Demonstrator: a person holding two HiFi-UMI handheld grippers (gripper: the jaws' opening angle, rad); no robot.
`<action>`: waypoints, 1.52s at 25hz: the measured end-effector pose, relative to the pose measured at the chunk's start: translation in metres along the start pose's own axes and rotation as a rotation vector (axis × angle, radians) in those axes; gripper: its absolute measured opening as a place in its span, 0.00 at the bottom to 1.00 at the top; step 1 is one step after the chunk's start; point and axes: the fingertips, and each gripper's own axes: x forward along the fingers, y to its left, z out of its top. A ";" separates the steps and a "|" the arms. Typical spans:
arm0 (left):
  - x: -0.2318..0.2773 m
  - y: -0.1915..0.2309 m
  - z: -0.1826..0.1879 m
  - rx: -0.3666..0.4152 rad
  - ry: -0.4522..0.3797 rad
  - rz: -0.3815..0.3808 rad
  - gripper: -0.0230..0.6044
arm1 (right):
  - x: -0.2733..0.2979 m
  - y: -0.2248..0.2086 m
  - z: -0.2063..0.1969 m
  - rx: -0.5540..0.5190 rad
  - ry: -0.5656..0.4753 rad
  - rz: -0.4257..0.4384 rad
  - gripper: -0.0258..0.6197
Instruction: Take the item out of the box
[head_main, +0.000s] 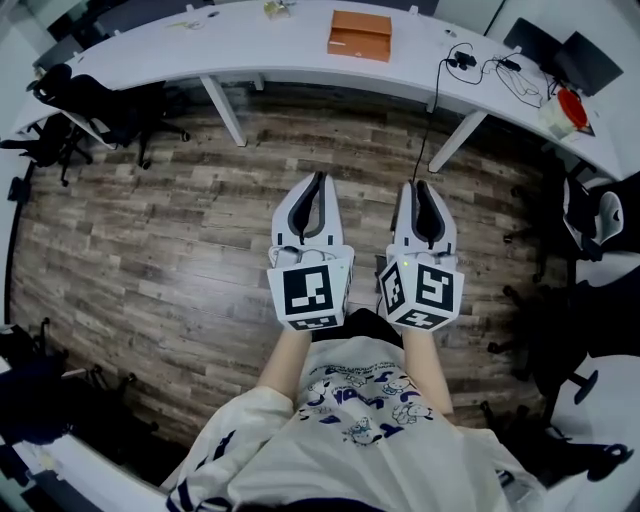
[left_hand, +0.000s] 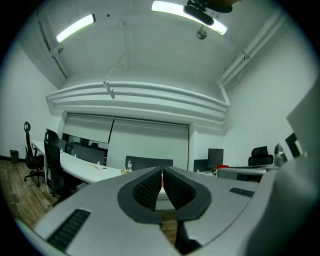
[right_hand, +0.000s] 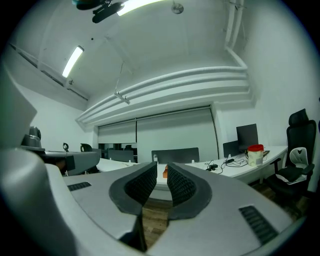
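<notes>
Head view: orange box (head_main: 360, 35) on white desk (head_main: 250, 45).

Open wooden floor (head_main: 170, 230) lies between the left tongs (head_main: 318, 180), the right tongs (head_main: 422, 186) and the curved white worktop (head_main: 250, 45). Under its near edge stand two slanted legs (head_main: 225, 110). The orange box (head_main: 360, 35) has bare surface on both sides. Cables (head_main: 475, 65) and a red-lidded tub (head_main: 568, 108) crowd the right end. Office chairs (head_main: 85, 110) block the left end.
</notes>
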 end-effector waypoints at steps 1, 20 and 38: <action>0.001 0.004 -0.001 -0.002 0.002 0.000 0.07 | 0.002 0.002 -0.001 0.005 0.001 -0.002 0.14; 0.091 0.037 -0.013 -0.009 0.033 0.053 0.07 | 0.105 -0.012 -0.011 0.029 0.051 0.029 0.14; 0.256 0.029 -0.004 0.002 0.029 0.109 0.07 | 0.267 -0.073 0.011 0.046 0.058 0.118 0.14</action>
